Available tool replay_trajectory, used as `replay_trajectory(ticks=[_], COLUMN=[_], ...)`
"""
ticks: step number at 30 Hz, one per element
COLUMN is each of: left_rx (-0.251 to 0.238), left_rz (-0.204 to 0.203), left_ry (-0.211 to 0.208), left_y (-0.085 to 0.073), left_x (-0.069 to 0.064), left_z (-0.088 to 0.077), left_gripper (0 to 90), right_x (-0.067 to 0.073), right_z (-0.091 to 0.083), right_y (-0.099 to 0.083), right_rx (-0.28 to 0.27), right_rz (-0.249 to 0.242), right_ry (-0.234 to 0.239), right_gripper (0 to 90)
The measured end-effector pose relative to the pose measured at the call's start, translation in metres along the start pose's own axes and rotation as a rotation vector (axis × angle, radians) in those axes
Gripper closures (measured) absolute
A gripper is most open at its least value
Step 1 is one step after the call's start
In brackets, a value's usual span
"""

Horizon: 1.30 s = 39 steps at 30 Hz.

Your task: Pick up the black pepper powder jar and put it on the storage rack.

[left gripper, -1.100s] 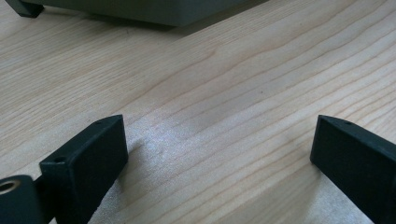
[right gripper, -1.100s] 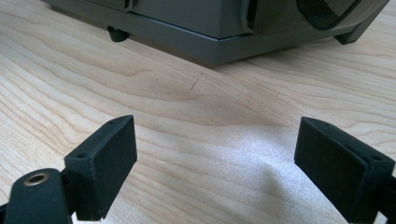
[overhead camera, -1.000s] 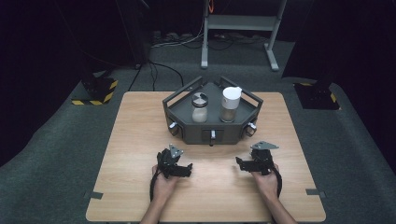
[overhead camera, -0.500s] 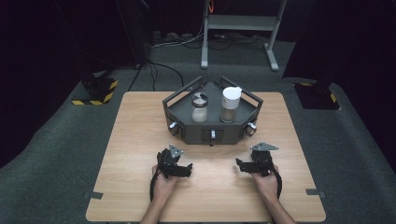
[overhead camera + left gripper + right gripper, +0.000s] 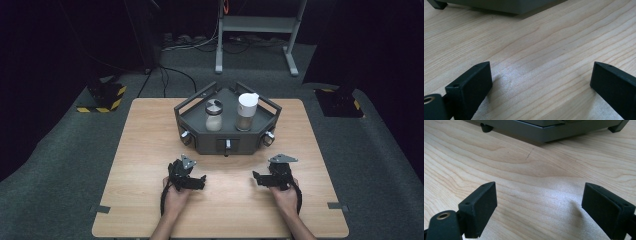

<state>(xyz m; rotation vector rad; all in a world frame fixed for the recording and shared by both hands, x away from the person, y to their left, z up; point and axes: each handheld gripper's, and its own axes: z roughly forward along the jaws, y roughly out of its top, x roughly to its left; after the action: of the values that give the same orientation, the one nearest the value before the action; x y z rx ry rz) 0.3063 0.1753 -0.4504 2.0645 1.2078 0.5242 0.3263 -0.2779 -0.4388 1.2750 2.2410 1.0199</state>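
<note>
Both the left gripper [image 5: 202,180] and right gripper [image 5: 256,178] are rested open and empty on the worktop [image 5: 150,150], below the grey tray [image 5: 200,142] at frame centre, as if readied for reaching.

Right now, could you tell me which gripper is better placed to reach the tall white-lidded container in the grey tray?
Right. The right gripper rests open, nearer the tall white-lidded container on the grey tray's right side; the left gripper, also open, faces the shorter glass jar.

Pale wood-grain counter [image 5: 150,150]; dark grey tray [image 5: 200,140] at twelve o'clock; white-lidded jar [image 5: 247,111]; clear jar [image 5: 214,116], black-and-white lid; black left gripper [image 5: 200,180], right gripper [image 5: 257,178].
</note>
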Motion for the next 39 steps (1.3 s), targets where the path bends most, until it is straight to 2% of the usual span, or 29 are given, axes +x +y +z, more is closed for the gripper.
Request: replay_trajectory(ticks=[13,29,32,39], left_rx=[0.000,0.000,0.000,0.000], left_rz=[0.000,0.000,0.000,0.000], left_ry=[0.000,-0.001,0.000,0.000], left_y=[0.000,0.000,0.000,0.000], left_x=[0.000,0.000,0.000,0.000], left_z=[0.000,0.000,0.000,0.000], left_gripper=[4.0,4.0,4.0,4.0], right_x=[0.003,0.008,0.012,0.012], right_z=[0.003,0.006,0.007,0.007], right_y=[0.000,-0.001,-0.003,-0.005], right_rx=[0.009,0.020,0.015,0.007], right_rz=[-0.002,-0.034,-0.055,-0.053], right_ry=[0.001,-0.004,-0.017,-0.016], right_gripper=[12.5,11.7,10.8,10.6])
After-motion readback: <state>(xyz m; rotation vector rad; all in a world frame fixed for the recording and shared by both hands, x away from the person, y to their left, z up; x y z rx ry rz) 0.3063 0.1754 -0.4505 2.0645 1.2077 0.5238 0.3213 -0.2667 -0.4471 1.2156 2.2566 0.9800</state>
